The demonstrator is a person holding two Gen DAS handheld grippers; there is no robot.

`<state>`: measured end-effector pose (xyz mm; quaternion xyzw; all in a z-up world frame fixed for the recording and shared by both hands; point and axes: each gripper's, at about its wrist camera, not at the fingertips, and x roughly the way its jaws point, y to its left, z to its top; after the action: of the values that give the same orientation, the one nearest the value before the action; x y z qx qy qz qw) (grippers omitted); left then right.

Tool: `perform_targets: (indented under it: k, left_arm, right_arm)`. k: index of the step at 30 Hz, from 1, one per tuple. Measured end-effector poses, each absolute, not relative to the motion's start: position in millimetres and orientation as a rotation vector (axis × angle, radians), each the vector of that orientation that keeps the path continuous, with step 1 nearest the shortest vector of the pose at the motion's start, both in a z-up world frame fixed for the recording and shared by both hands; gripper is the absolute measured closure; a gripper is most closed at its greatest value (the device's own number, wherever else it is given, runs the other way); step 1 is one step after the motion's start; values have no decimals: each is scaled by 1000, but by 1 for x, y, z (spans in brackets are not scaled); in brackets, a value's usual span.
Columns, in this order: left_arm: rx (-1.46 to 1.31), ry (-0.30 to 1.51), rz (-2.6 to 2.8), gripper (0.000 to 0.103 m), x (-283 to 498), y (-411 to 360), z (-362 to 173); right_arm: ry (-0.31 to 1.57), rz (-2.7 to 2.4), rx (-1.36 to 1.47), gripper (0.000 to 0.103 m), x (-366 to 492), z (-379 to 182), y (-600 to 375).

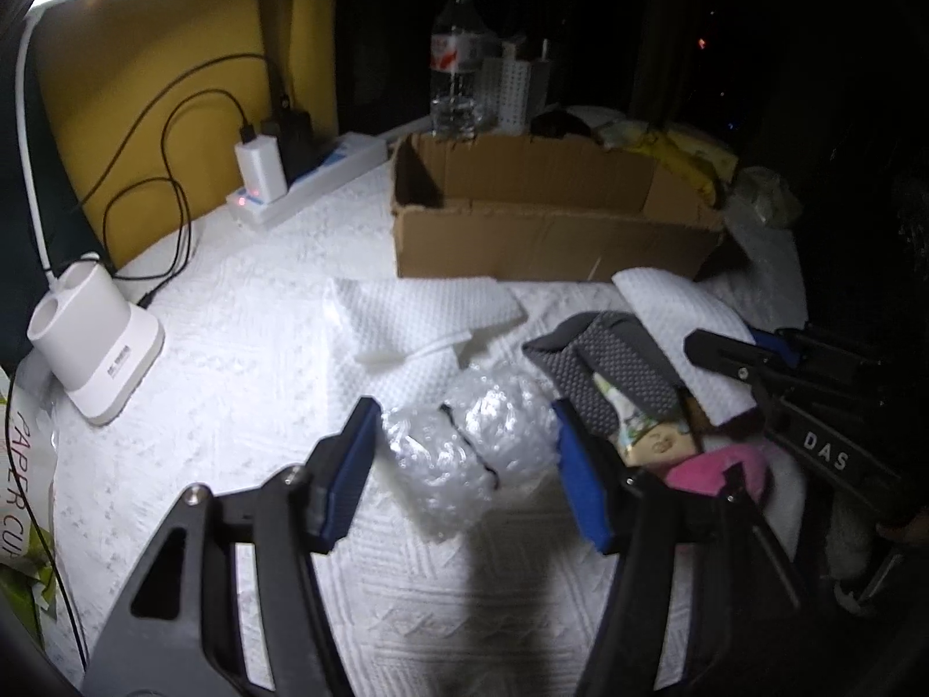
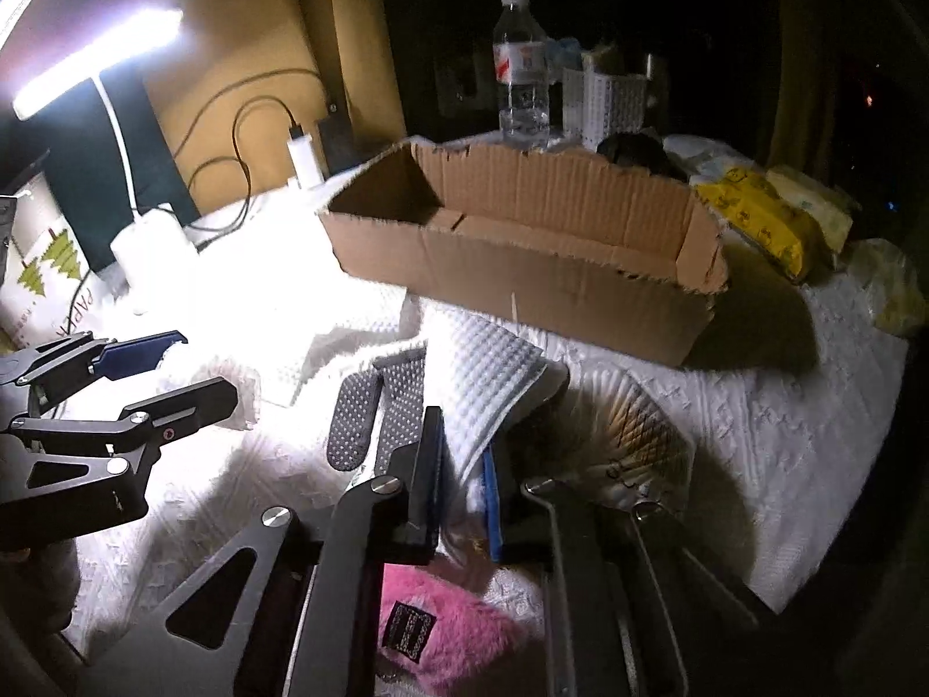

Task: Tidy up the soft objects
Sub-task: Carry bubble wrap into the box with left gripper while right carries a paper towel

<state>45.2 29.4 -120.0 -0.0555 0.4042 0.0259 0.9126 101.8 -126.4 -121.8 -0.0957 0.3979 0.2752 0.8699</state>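
Observation:
My left gripper is open, its blue pads on either side of a bundle of clear bubble wrap lying on the white bedspread. My right gripper is shut on the edge of a white waffle towel; it also shows at the right of the left wrist view. A grey dotted sock lies beside it. A pink fluffy item lies under the right gripper. An open cardboard box stands behind, with nothing visible inside.
A water bottle and white perforated holders stand behind the box. Yellow packets lie to its right. A power strip with charger, a lamp base and cables are at left. A folded white cloth lies mid-bed.

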Motion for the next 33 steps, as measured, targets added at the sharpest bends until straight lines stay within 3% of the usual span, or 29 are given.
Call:
perform_targets:
  k: [17,33]
  left_arm:
    - [-73,730,40,42,65,22,-73]
    - [-56,689,43,42,121,28,-57]
  right_arm:
    - [721,632,-78,90,111,-61,-158]
    - [669,591,-56,90,162,-48,-176]
